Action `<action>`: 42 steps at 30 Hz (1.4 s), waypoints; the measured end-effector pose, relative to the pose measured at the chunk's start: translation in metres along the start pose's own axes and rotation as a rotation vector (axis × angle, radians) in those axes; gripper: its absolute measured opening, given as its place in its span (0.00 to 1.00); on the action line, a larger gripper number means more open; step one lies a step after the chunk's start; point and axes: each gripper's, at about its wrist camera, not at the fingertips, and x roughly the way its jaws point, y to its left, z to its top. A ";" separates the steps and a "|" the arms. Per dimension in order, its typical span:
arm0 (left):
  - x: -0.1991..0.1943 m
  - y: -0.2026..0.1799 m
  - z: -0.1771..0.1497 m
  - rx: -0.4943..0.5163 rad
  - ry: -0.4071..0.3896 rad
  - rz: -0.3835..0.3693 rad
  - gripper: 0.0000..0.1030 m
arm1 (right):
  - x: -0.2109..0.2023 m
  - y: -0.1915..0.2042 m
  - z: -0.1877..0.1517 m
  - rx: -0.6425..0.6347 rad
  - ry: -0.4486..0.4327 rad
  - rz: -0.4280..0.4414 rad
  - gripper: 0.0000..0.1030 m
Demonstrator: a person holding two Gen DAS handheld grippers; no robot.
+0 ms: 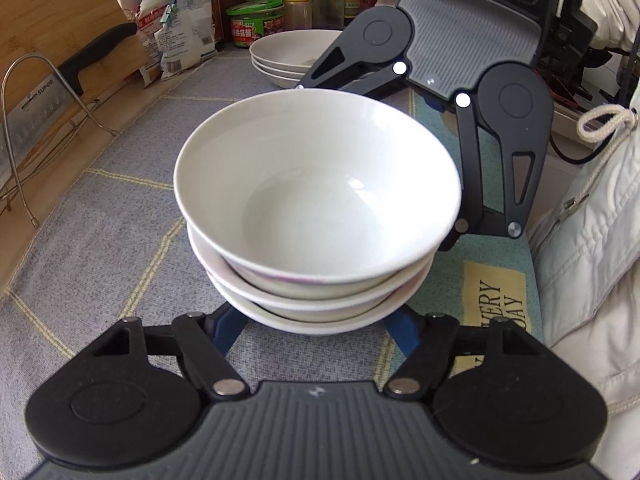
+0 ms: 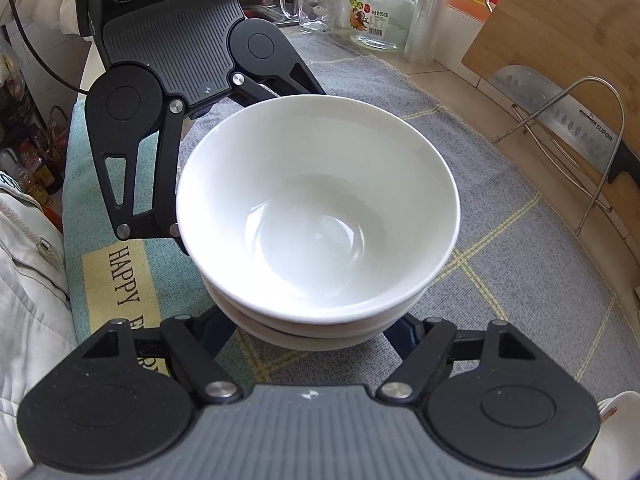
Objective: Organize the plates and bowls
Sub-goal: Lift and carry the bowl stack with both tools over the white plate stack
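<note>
Kitchen counter was covered with a grey checked cloth [image 1: 100, 240], and the stack of white bowls [image 1: 316, 216] sat in the middle of it, so I'll place everything from that stack. Three bowls nested, maybe more, and the top one was empty. From the left wrist view they didn't look squarely nested; the lower rims stuck out unevenly.

Both tools were on the stack from opposite sides. The left gripper [image 1: 316, 330] had its blue-tipped fingers hugging the bottom bowl, and the right gripper [image 2: 310, 330] did the same on the far side. The fingertips were hidden under the bowl rims, so I honestly couldn't tell if the pads were pressing on the stack or just standing close to it.

Behind the stack, seen from the left wrist, was a pile of white plates [image 1: 288, 56], with jars and bottles past that. Off to one side stood a wire rack [image 2: 576, 136] holding a cleaver [image 2: 568, 120] and a cutting board.

My worry: only the bottom bowl was caught, on smooth glazed curves. Lifting with uneven squeeze or a tilt could let the upper bowls slide off, or the whole stack could slip down onto the cloth. Swinging wide could also clip the plates.
</note>
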 end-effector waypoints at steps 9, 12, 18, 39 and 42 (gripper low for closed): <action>0.003 0.002 0.002 0.007 0.002 -0.009 0.73 | 0.001 -0.001 0.001 0.001 0.007 0.001 0.80; 0.003 0.001 0.002 0.008 0.002 -0.009 0.72 | 0.002 -0.001 0.002 0.000 0.011 0.001 0.80; 0.003 0.000 0.003 0.005 0.010 -0.002 0.72 | 0.003 -0.002 0.003 0.005 0.015 0.001 0.80; -0.005 -0.031 0.038 -0.062 0.037 0.039 0.72 | -0.031 -0.009 -0.004 -0.010 0.015 0.050 0.79; -0.004 -0.036 0.051 -0.080 0.033 0.044 0.72 | -0.043 -0.014 -0.009 -0.020 0.014 0.059 0.79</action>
